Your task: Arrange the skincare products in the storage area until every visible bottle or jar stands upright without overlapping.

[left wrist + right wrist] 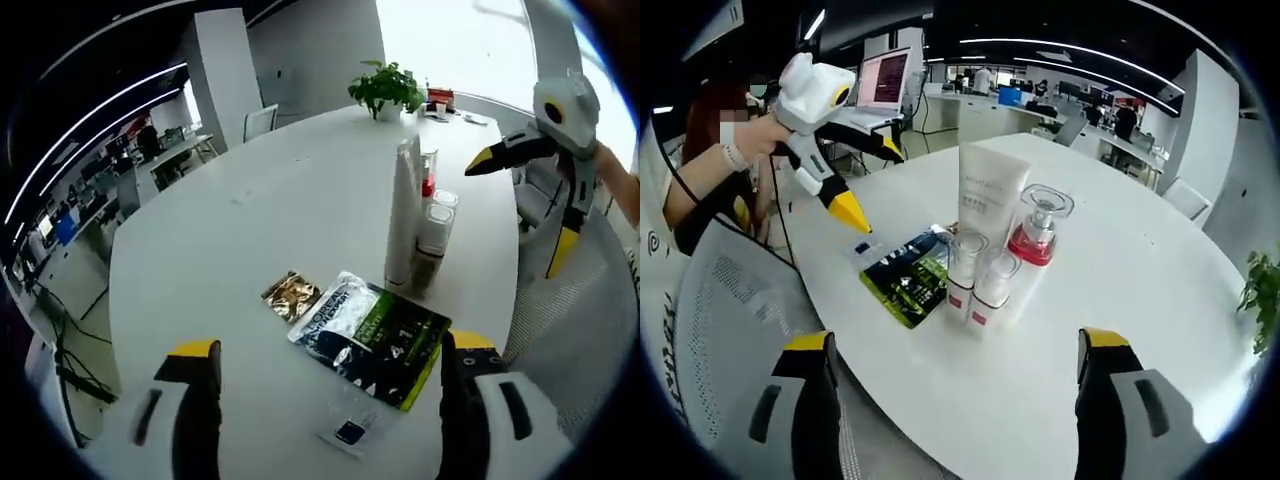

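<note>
A tall white tube (403, 215) (988, 195) stands upright on the white table (230, 230). Pressed close around it are a glass bottle of red liquid (1033, 240) (428, 185) and two small clear-capped white bottles (962, 270) (990, 290), all upright. A green and black sachet pack (375, 335) (908, 275) lies flat beside them, with a small gold sachet (291, 295) and a small white sachet (350, 430) nearby. My left gripper (330, 345) (870, 180) hovers open over the flat packs. My right gripper (953, 340) (520, 205) is open in the air, short of the bottles.
A potted plant (387, 90) (1260, 290) and small items stand at the table's far end. A grey mesh chair (730, 330) (570, 320) sits at the table edge by the products. A laptop (883, 80) is behind the person's hand. Wide bare tabletop surrounds the group.
</note>
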The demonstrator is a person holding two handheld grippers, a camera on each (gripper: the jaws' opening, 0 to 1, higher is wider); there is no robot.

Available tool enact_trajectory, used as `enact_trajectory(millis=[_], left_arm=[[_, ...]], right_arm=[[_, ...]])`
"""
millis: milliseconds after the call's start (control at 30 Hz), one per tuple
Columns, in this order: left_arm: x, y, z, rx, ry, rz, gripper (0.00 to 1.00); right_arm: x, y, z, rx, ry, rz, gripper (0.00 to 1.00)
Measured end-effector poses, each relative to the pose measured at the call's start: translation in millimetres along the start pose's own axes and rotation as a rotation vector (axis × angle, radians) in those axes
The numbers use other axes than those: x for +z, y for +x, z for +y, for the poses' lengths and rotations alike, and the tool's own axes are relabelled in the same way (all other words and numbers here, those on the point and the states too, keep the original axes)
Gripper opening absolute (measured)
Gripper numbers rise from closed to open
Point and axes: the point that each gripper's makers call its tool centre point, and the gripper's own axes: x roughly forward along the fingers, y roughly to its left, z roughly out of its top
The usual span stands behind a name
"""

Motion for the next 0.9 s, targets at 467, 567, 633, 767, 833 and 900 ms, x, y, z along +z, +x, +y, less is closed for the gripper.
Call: enact_trajectory(millis=[467,567,633,767,833,900], left_arm=[[11.6,34.9,26.8,-0.031,0.051,0.03,0.77],[14.0,42.9,29.3,-0.039,0.062,0.033,0.72],[14.4,48.2,31.5,-0.048,0.068,0.039,0.7],[14.4,58.7,36.3,-0.059,0.104,0.049,0.66],[14.1,62.9,38.3,-0.063,0.118,0.061,0.64],[13.3,66.8,38.5,-0.076,0.161,0.076,0.62]], right_arm=[[-1.0,1.9,-4.1,-0.009,0.039,-0.005,1.0],[-2.9,1.8,-4.7,-0.013,0.033,0.004,1.0],[-3.9,1.7,-4.6,-0.014,0.035,0.007,1.0],[-7.1,2.9,-4.0,-0.014,0.04,0.016,1.0],[-8.8,3.5,-4.3,-0.014,0.046,0.02,1.0],[-9.6,3.3,-5.0,-0.017,0.049,0.021,1.0]])
